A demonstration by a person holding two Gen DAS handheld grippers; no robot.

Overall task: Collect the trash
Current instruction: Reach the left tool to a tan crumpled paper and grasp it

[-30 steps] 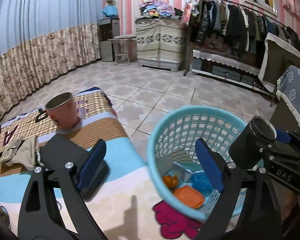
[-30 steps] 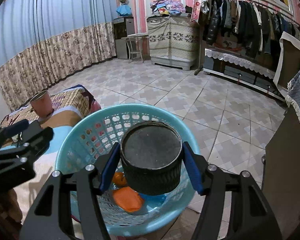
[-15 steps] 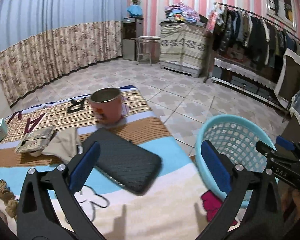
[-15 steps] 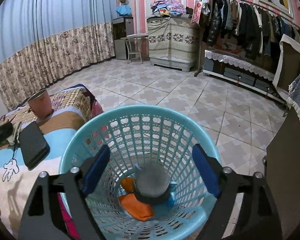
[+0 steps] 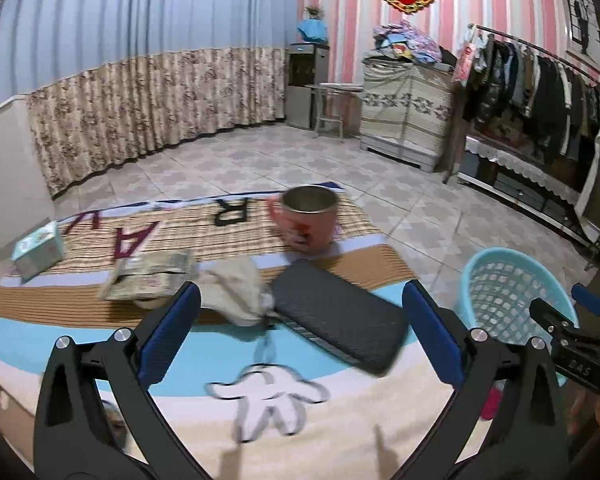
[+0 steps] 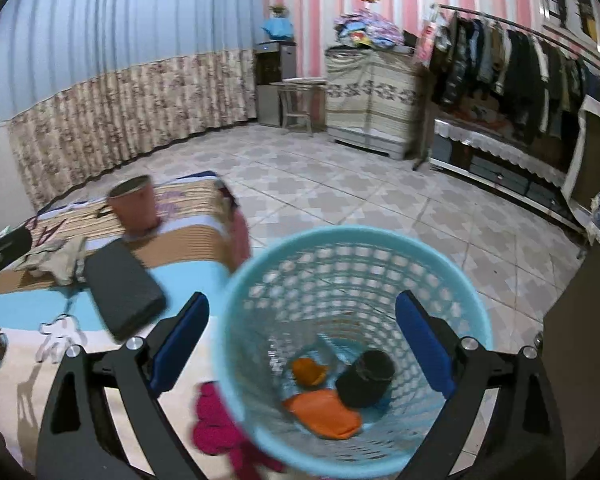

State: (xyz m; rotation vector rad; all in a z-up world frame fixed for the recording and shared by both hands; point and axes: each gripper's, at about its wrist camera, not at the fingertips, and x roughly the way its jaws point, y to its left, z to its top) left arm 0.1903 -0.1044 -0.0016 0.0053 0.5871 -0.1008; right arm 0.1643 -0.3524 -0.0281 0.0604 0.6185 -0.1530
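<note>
Now spread wide and empty over the blanketed bed [image 5: 100, 344]: left gripper [image 5: 300, 332], aimed at a crumpled beige cloth [image 5: 236, 292] touching a black case [image 5: 336, 312], pink cup [image 5: 308, 220] near the far edge. Likewise parted and empty, right gripper [image 6: 300, 336], above the blue basket [image 6: 452, 264] beside the bed's right edge, black cylinder [image 6: 366, 378] lying inside among orange scraps [image 6: 324, 414].

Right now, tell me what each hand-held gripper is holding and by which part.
Nothing. The left hand-held gripper and right hand-held gripper are both open and empty; the black cup lies in the basket.
</note>
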